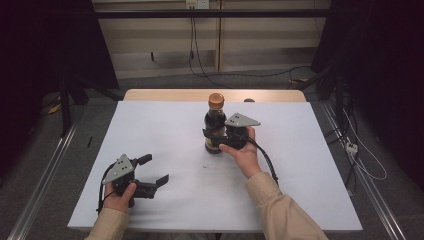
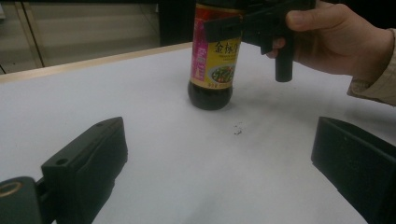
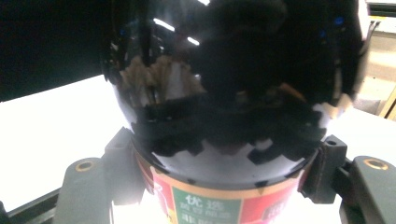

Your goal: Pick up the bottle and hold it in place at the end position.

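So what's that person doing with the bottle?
A person sits at a white table with a two-jaw gripper in each hand. The right gripper is clamped around a dark sauce bottle with an orange cap, which stands upright near the middle of the table. In the right gripper view its jaws press on the bottle's sides by the label. The left gripper rests low near the table's front left corner, jaws wide open with nothing between them, pointing toward the bottle.

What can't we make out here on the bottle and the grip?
- Bottle cap: cut off by the top edge in the left gripper view.
- Label text: too small in the high view.
- Right gripper pad contact: blocked by the hand in the high view.
- Left gripper: open, nothing hidden.
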